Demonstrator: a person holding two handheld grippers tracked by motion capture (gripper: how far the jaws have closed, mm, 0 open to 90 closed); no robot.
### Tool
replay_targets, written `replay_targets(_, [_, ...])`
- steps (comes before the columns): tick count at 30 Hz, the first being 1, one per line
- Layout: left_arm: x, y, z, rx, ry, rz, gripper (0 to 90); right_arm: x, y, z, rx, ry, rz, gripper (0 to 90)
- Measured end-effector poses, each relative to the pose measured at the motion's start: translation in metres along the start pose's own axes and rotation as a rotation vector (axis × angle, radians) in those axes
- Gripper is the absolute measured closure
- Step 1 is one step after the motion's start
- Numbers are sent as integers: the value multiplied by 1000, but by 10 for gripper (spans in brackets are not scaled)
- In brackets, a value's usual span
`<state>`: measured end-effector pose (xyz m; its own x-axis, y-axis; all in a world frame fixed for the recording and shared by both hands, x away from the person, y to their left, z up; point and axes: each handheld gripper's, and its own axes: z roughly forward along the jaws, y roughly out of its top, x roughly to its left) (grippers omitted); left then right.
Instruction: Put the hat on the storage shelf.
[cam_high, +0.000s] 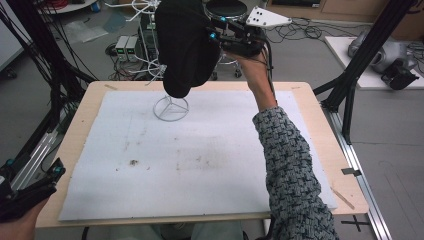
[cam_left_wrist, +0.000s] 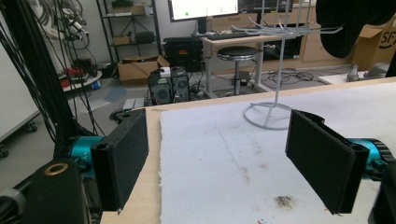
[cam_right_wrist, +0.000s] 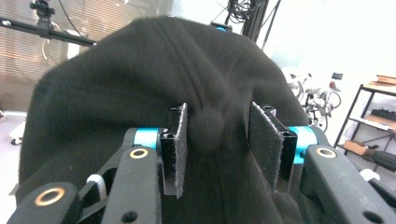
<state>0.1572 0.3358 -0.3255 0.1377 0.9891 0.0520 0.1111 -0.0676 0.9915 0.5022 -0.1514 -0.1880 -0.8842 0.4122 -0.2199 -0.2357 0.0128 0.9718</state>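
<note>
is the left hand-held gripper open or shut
Open. In its own view, the left hand-held gripper has its jaws standing far apart with bare white mat between them, holding nothing.

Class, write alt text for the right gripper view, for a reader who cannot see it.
A black knit hat looms close to the camera, and the right gripper pinches a fold of its fabric between two black jaws. Teal fittings sit behind each jaw. A blurred shelf stands at the right edge against a bright room.
</note>
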Motion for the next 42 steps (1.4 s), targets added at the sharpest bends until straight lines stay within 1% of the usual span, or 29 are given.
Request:
replay_targets(3, [0,0,2,1,-6,1,216,0,2,-2,-1,-11,-3,545])
replay_targets(5, [-2,0,5,-1,-15,1,216,1,3,-4,9,-20,-13,517])
replay_targets(6, [-3,1,7,1,-20,4,216,2,3,-6,17,-23,-8,500])
replay_targets(8, [-5,1,11,0,-31,1,216,2,3,-9,21,-39,-13,478])
replay_targets(9, [-6,1,13,2,-37,3,216,3,3,-15,22,-58,-20,455])
replay_targets(10, [-6,1,15,-1,-41,2,216,3,3,-15,22,-58,-20,455])
replay_targets(11, [-8,1,18,-1,-49,2,216,3,3,-17,27,-71,-15,433])
replay_targets(12, [-9,1,21,-1,-57,3,216,3,2,-25,36,-100,-12,409])
replay_targets(14, [-12,2,26,-1,-68,2,216,3,2,-29,38,-106,-9,405])
replay_targets(16, [-15,2,32,0,-85,3,217,2,1,-41,34,-129,-1,402])
replay_targets(18, [-18,2,39,4,-101,4,216,0,0,-51,45,-153,1,395])
replay_targets(19, [-20,2,42,4,-108,3,216,-1,0,-62,59,-176,6,362])
replay_targets(20, [-21,2,45,6,-114,7,216,-1,0,-62,59,-176,6,362])
replay_targets(21, [-24,2,49,6,-125,5,217,0,0,-66,65,-185,14,361])
replay_targets(23, [-27,3,56,6,-139,8,216,1,-2,-79,62,-213,1,350])
replay_targets(24, [-30,3,60,9,-150,10,216,2,-3,-91,83,-242,-1,302])
replay_targets(25, [-32,3,64,11,-158,11,216,2,-4,-96,109,-249,15,268])
replay_targets(26, [-33,3,67,11,-164,12,216,2,-4,-96,109,-249,15,268])
replay_targets(29, [-40,3,81,13,-188,13,216,3,-2,-111,153,-260,43,217])
replay_targets(30, [-41,3,85,15,-195,15,216,4,0,-118,161,-269,41,217])
replay_targets(31, [-43,4,88,15,-203,15,216,11,1,-132,126,-311,24,217])
replay_targets(32, [-45,4,92,15,-210,15,216,11,1,-132,126,-311,24,217])
replay_targets(33, [-46,4,95,14,-215,15,216,14,1,-138,117,-326,22,216])
replay_targets(34, [-48,4,98,15,-221,14,216,16,1,-143,124,-332,36,214])
replay_targets(36, [-52,3,106,14,-237,11,216,23,-2,-156,131,-360,29,208])
replay_targets(37, [-53,3,109,16,-242,12,217,27,-3,-163,138,-372,35,202])
replay_targets(40, [-58,2,117,12,-256,6,217,39,-9,-180,131,-391,43,195])
replay_targets(41, [-59,1,120,13,-261,6,217,43,-12,-186,134,-406,37,189])
replay_targets(42, [-61,1,122,15,-267,3,216,47,-16,-191,143,-418,44,182])
